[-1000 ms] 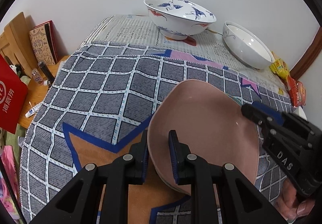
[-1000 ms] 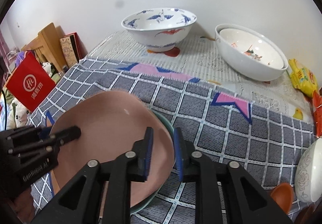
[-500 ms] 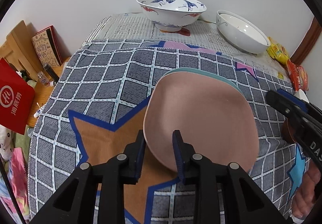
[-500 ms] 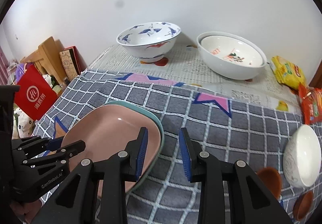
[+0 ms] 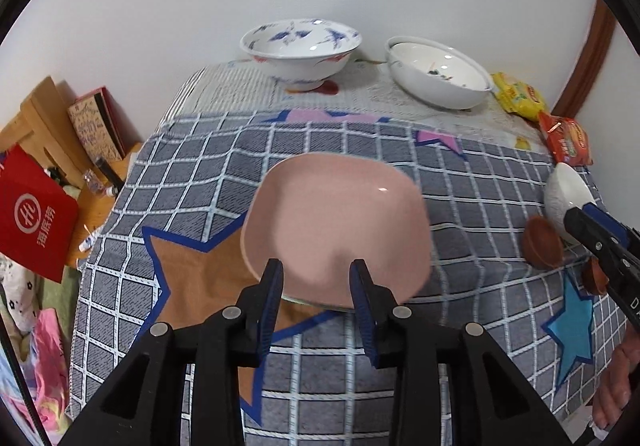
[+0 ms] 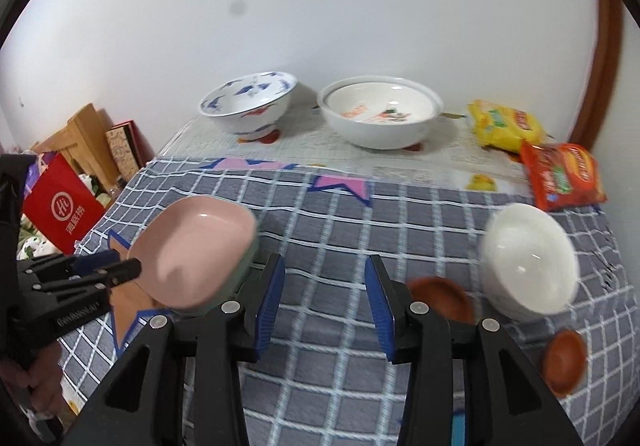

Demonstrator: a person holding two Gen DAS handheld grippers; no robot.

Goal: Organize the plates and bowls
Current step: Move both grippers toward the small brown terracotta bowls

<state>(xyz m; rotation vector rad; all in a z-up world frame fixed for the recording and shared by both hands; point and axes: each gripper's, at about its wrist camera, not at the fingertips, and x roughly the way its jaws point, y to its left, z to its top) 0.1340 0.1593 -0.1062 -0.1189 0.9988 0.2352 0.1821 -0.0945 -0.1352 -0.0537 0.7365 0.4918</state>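
1. While both claws are opening, neither has anything between its pads: the left claw (image 5: pixel 316 286) stands at a narrow gap just short of the pink plate (image 5: pixel 340 221), and the right claw (image 6: pixel 325 302) stands wider over bare checked cloth (image 6: pixel 332 221).
2. Resting near the middle of the table, the pink plate lies on top of a pale green plate (image 6: pixel 244 262), whose rim peeks out along its edge in the right wrist view.
3. Seen from the right wrist, the left claw's fingertips (image 6: pixel 120 266) sit just beside the pink plate's left edge; I cannot tell whether they touch it.
4. Seen from the left wrist, the right claw's black fingers (image 5: pixel 600 242) reach in from the right edge, in front of a small white bowl (image 5: pixel 564 193).
5. That small white bowl (image 6: pixel 528 270) lies tipped on its side on the checked cloth, with a brown dish (image 6: pixel 444 298) just beside it and another brown dish (image 6: pixel 564 362) further toward the near corner.
6. At the far end of the table, against the wall, a blue-patterned bowl (image 5: pixel 300 49) and a large white bowl (image 5: pixel 440 73) stand upright side by side.
7. Beside the large white bowl lie a yellow snack packet (image 6: pixel 504 121) and a red snack packet (image 6: pixel 564 173).
8. Left of the table stands a red bag (image 5: pixel 36 209).
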